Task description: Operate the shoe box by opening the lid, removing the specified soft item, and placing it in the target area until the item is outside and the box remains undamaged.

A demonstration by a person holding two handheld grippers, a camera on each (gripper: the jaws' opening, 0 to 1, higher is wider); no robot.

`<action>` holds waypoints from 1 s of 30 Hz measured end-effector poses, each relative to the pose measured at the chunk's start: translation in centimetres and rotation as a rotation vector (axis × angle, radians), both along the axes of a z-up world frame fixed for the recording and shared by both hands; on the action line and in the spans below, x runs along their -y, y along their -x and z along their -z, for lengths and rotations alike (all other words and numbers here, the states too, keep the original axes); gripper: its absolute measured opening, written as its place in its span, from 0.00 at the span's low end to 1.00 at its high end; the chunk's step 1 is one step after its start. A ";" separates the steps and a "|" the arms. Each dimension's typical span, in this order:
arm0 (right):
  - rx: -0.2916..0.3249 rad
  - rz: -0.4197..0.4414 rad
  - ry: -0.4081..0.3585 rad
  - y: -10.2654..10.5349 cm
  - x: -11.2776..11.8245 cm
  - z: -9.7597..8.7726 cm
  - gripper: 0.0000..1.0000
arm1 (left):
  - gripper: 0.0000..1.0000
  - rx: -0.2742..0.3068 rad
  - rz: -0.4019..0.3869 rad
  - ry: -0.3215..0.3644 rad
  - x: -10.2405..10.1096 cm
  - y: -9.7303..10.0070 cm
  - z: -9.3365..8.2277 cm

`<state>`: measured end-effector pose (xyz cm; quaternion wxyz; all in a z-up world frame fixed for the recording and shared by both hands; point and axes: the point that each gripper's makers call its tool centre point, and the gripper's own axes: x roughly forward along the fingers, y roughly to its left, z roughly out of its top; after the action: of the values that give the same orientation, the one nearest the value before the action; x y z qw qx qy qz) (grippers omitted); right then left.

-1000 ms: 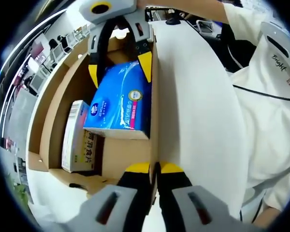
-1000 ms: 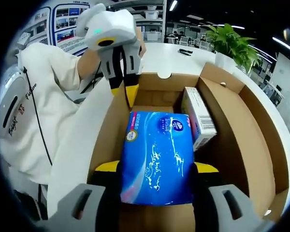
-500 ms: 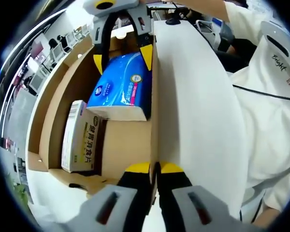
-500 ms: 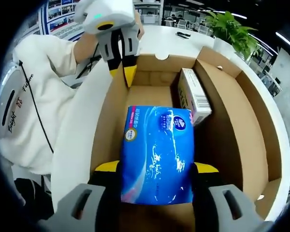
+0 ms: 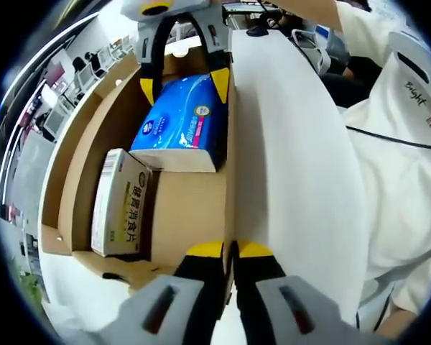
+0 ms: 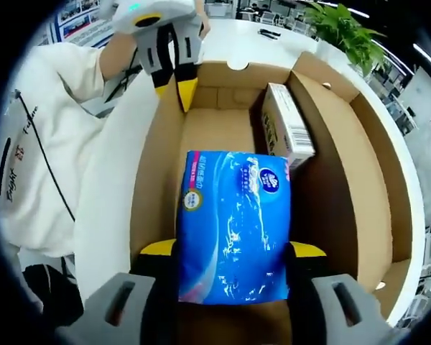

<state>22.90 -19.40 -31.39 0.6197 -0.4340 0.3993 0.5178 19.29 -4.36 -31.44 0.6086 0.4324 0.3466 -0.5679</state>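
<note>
matt cardboard box (image 6: 330,165), glossy plastic pack (image 6: 233,223)

Open brown cardboard shoe box (image 6: 345,172), lid swung wide, walls unbent; one side wall pinched between the closed yellow-tipped jaws of the left gripper (image 5: 230,249). Soft blue plastic tissue pack (image 6: 233,223), printed face up, clamped by its long sides between the jaws of the right gripper (image 6: 233,249), lifted clear of the bare box floor, reaching forward from the jaws.
</note>
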 end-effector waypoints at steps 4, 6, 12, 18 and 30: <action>-0.023 -0.007 0.018 -0.4 -0.2 0.2 0.63 | 0.03 -0.002 -0.002 0.001 0.0 0.1 0.0; -0.009 -0.017 0.032 -0.4 -0.1 0.1 0.64 | 0.03 -0.001 -0.001 0.003 0.0 0.1 0.0; -0.001 -0.027 0.053 -1.1 -0.2 0.4 0.66 | 0.03 -0.010 0.002 0.015 0.1 0.1 -0.1; -0.018 -0.039 0.101 -1.7 0.1 1.2 0.72 | 0.03 -0.004 0.001 0.015 0.1 0.1 -0.1; -0.070 -0.017 0.184 -2.1 0.0 3.0 0.79 | 0.03 -0.002 -0.002 0.019 0.1 0.0 -0.1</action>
<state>25.04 -19.43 -34.38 0.5586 -0.4741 0.4629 0.4989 19.27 -4.49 -31.35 0.6131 0.4257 0.3421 -0.5708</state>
